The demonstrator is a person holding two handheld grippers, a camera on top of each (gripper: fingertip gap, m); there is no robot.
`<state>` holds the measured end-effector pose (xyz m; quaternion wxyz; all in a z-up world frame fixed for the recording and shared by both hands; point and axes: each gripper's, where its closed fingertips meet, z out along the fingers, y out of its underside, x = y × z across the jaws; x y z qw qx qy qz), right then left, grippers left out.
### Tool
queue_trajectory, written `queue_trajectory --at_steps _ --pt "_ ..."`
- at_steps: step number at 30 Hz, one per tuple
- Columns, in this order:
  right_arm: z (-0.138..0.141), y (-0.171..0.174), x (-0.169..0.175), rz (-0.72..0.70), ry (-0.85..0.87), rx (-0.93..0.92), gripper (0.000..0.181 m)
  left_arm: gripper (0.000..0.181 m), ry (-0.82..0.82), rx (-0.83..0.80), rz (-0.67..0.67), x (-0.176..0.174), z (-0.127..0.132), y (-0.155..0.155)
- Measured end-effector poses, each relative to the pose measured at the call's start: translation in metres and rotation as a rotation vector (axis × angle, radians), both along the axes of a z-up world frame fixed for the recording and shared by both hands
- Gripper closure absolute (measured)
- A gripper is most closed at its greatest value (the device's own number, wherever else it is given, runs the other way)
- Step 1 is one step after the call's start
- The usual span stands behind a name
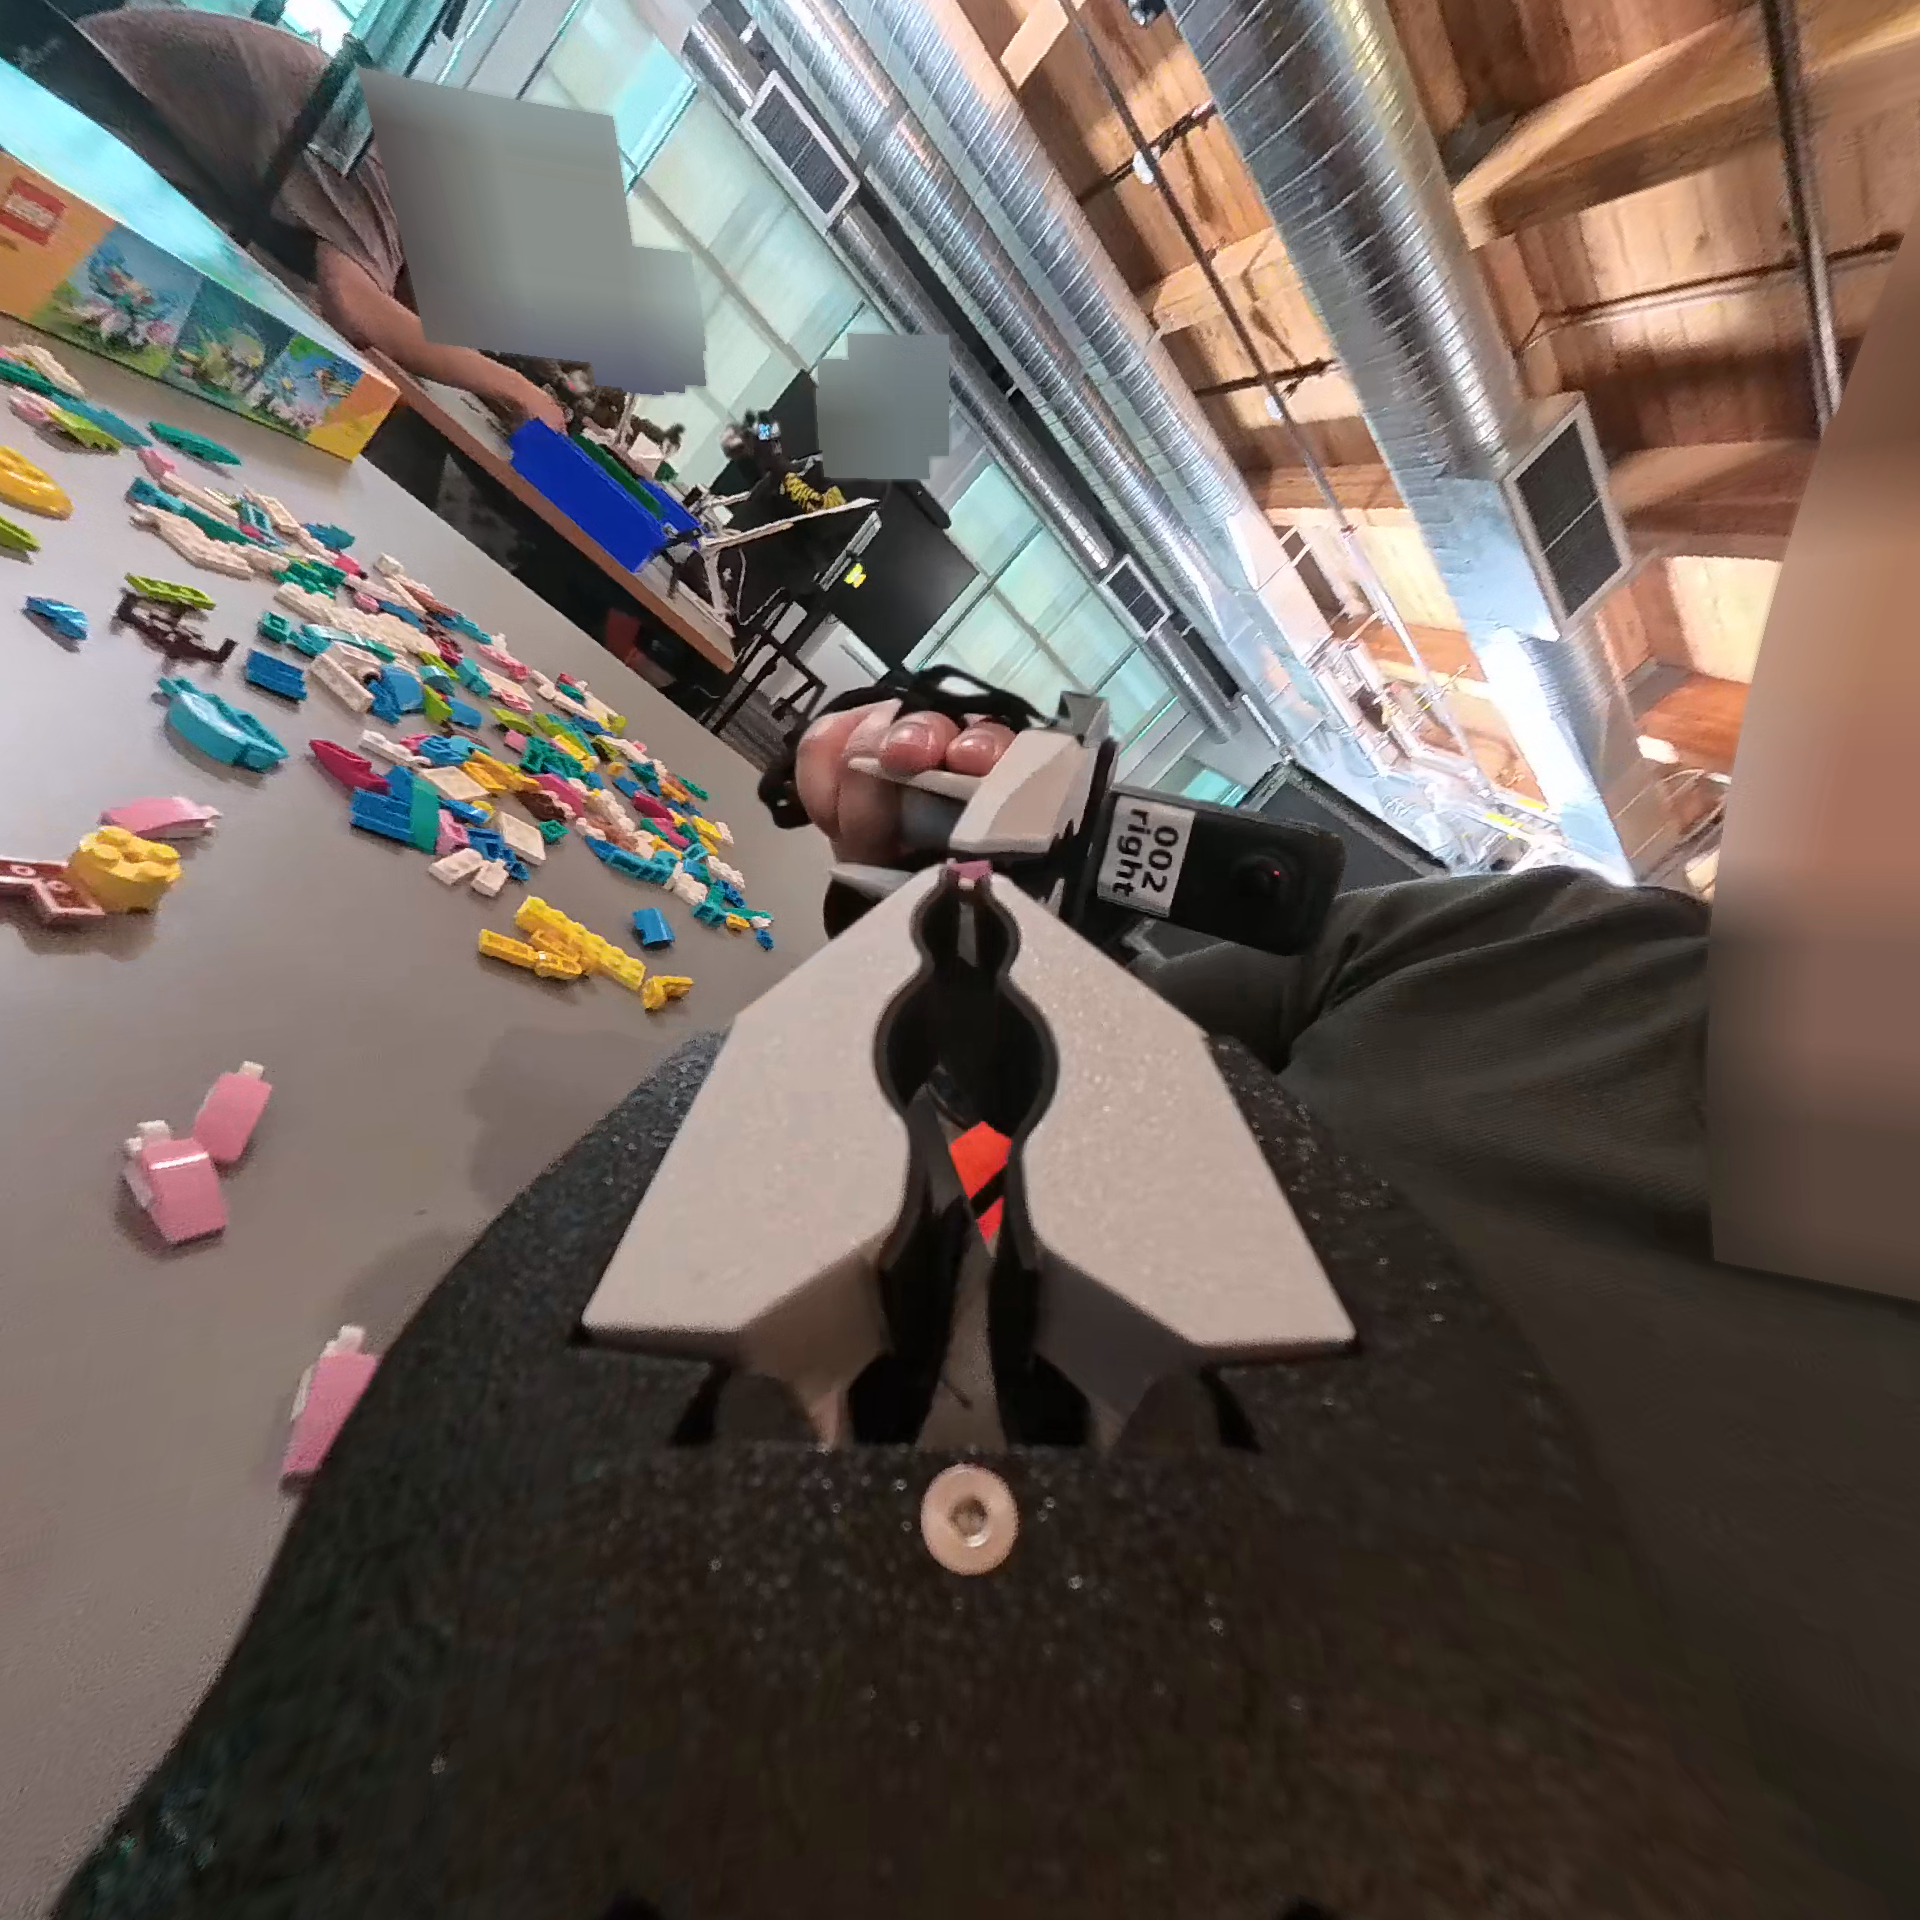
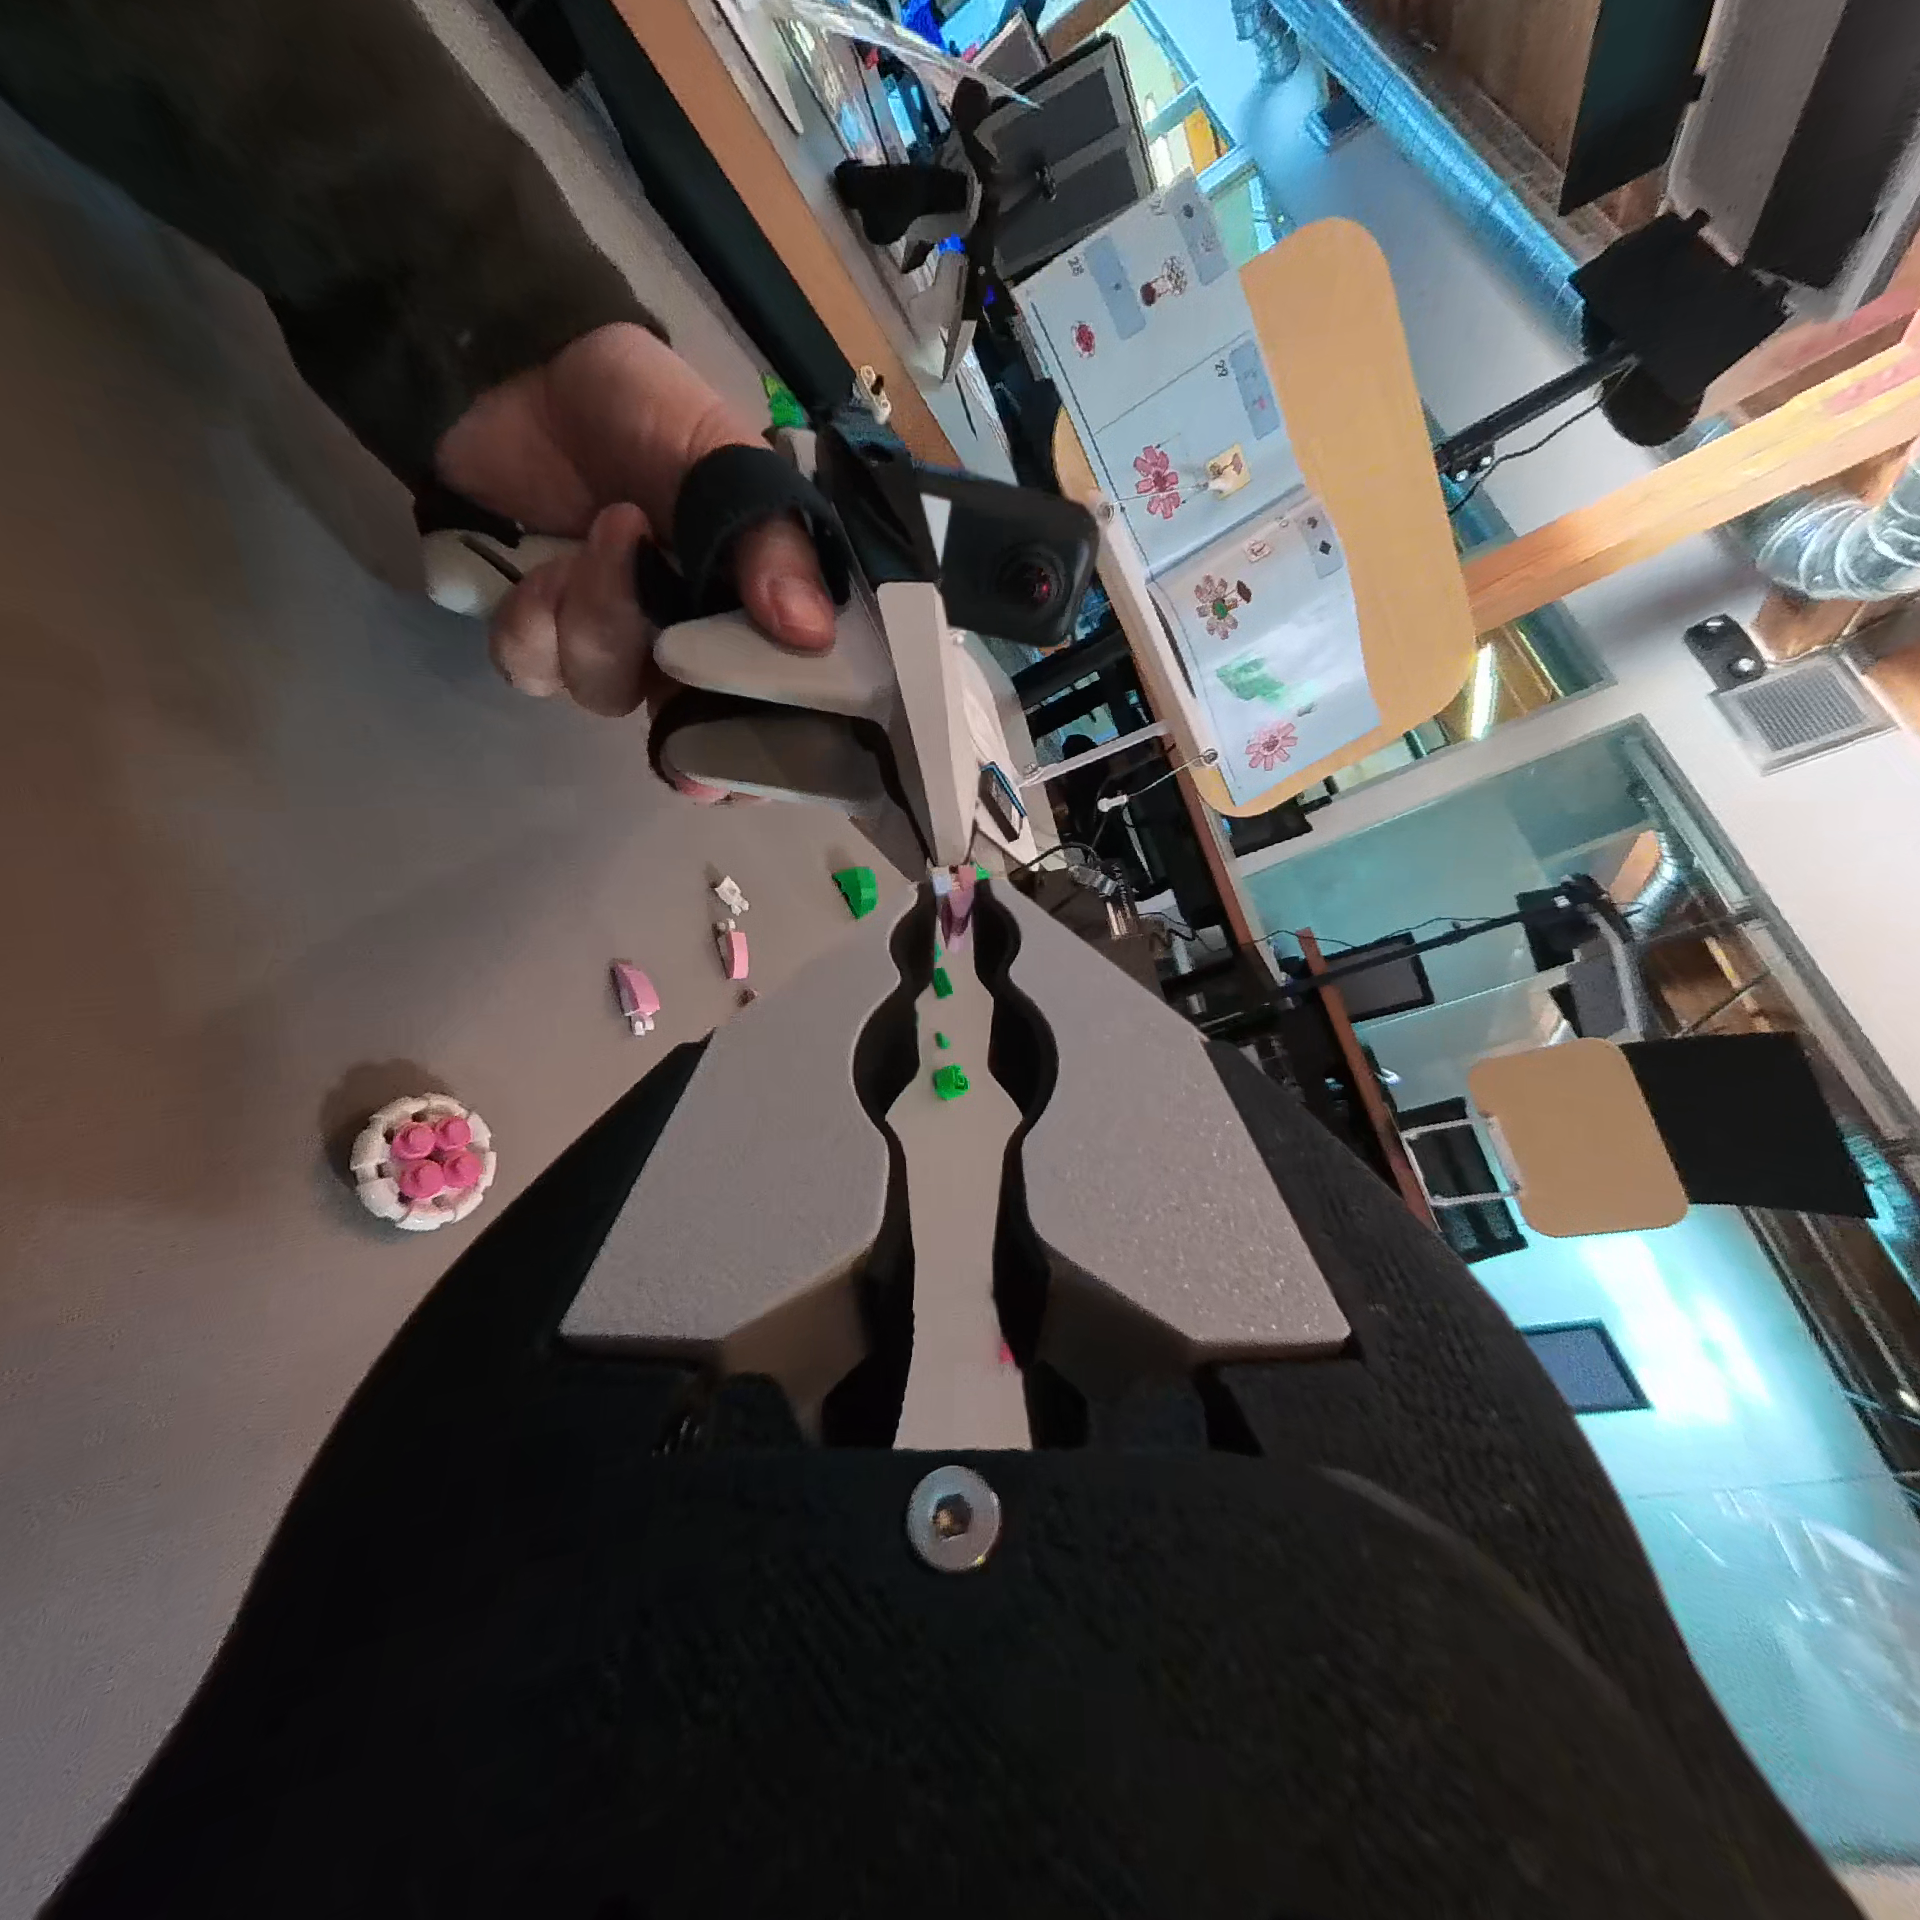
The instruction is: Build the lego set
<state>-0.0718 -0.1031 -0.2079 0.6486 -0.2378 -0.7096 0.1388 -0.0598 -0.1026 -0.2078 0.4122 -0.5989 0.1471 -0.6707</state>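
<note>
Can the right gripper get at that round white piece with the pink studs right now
Probably not at once: the right gripper is shut on a small pink piece. The round white piece with pink studs lies uncovered on the grey table.

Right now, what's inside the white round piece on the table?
Inside the white round piece sit four pink studs, clustered at its middle. Whatever lies beneath those studs is covered.

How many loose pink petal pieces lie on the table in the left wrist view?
3: two side by side left of the left gripper, one nearer the camera. Others may be hidden.
</note>
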Motion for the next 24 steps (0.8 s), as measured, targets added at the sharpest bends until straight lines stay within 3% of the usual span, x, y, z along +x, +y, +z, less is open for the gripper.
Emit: queue_trajectory --at_steps 3,11,13,15,20,24 --pt "0.0014 0.0000 -0.0002 -0.019 0.011 0.042 0.176 0.181 -0.045 -0.025 -0.014 -0.0003 0.0018 -0.0001" --pt "0.0053 0.0022 -0.0043 -0.178 0.009 0.559 0.177 0.181 -0.165 -0.106 -0.047 -0.0055 0.0060 0.0021" --pt "0.0060 0.0021 -0.0043 -0.185 0.009 0.593 0.177 0.181 -0.198 -0.121 -0.059 -0.0057 0.0075 0.0018" --pt "0.0037 0.0028 -0.0051 -0.160 0.000 0.469 0.176 0.181 -0.193 -0.123 -0.056 -0.0062 0.0060 0.0026" --pt "0.0008 0.0049 -0.0048 -0.047 -0.011 -0.143 0.176 0.181 -0.052 0.019 0.032 -0.0056 0.0033 0.0043" --pt "-0.0017 0.0038 -0.0039 -0.015 -0.014 -0.209 0.176 0.181 0.048 0.053 0.057 -0.0043 0.0006 0.0033"
